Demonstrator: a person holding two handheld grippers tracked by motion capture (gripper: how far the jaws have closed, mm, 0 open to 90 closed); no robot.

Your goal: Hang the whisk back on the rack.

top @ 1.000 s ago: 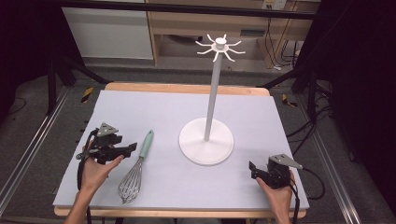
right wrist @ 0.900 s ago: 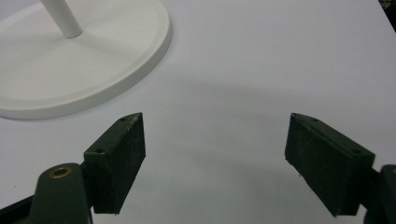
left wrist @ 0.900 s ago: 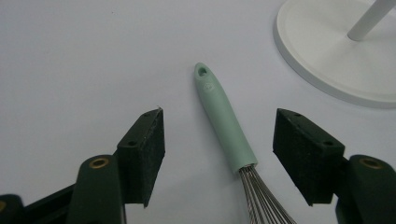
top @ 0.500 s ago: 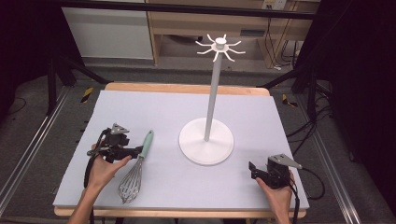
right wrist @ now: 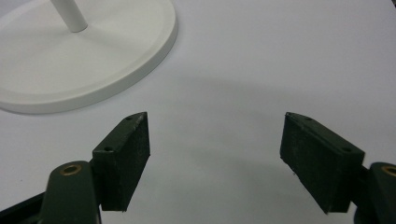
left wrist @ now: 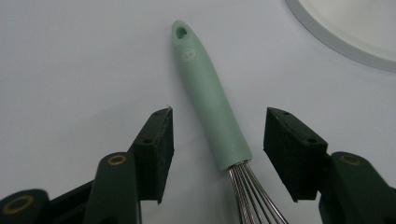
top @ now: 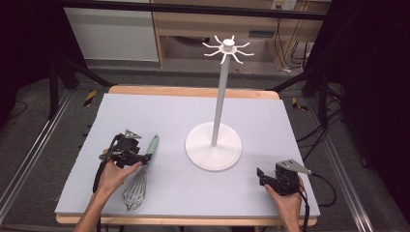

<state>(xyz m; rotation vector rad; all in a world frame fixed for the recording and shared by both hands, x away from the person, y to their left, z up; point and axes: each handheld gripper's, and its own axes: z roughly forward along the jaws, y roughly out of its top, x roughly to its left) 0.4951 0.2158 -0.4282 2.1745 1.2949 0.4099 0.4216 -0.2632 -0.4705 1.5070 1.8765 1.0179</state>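
Whisk (left wrist: 211, 116): one; left gripper (left wrist: 218, 149) astride, closing.

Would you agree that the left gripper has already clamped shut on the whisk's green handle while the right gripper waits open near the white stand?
Not quite: in the left gripper view the left gripper straddles the whisk handle, but its pads have been closing and do not touch it yet. The right gripper does wait open near the stand.

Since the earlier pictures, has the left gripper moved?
Yes. In the high view the left gripper has shifted right, toward the white stand's base, onto the whisk. Its jaws have just been closing, with the handle between them, untouched.
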